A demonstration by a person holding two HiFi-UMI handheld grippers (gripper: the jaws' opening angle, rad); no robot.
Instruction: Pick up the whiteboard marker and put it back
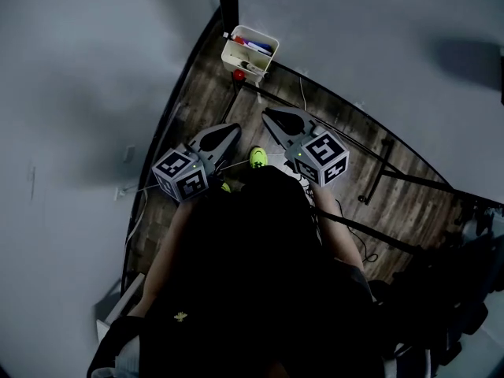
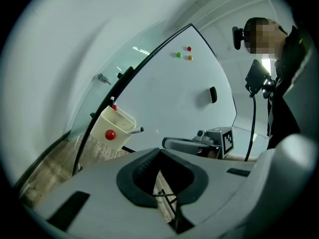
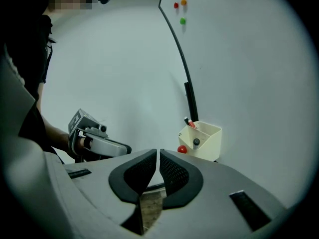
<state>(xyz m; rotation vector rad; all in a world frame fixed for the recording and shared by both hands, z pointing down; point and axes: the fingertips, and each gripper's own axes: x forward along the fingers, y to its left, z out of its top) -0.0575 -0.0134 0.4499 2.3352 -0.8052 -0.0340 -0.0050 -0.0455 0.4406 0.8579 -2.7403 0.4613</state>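
Note:
A cream marker holder (image 1: 250, 52) hangs at the whiteboard's lower edge and holds several markers (image 1: 256, 46). It shows in the left gripper view (image 2: 115, 126) with one marker (image 2: 135, 131) sticking out sideways, and in the right gripper view (image 3: 202, 139) with a red marker (image 3: 189, 122). My left gripper (image 1: 234, 128) (image 2: 159, 151) is shut with nothing in it. My right gripper (image 1: 268, 115) (image 3: 158, 151) shows a narrow slit between its pads, also with nothing in it. Both point toward the holder from a distance and hang side by side above the wooden floor.
A red round magnet (image 1: 239, 75) (image 2: 110, 134) (image 3: 182, 149) sits on the holder's front. The whiteboard (image 2: 174, 98) carries three small magnets (image 2: 188, 49) and a black eraser (image 2: 213, 94). Black stand legs (image 1: 386, 164) and cables cross the floor. My yellow-green shoe (image 1: 258, 157) is below the grippers.

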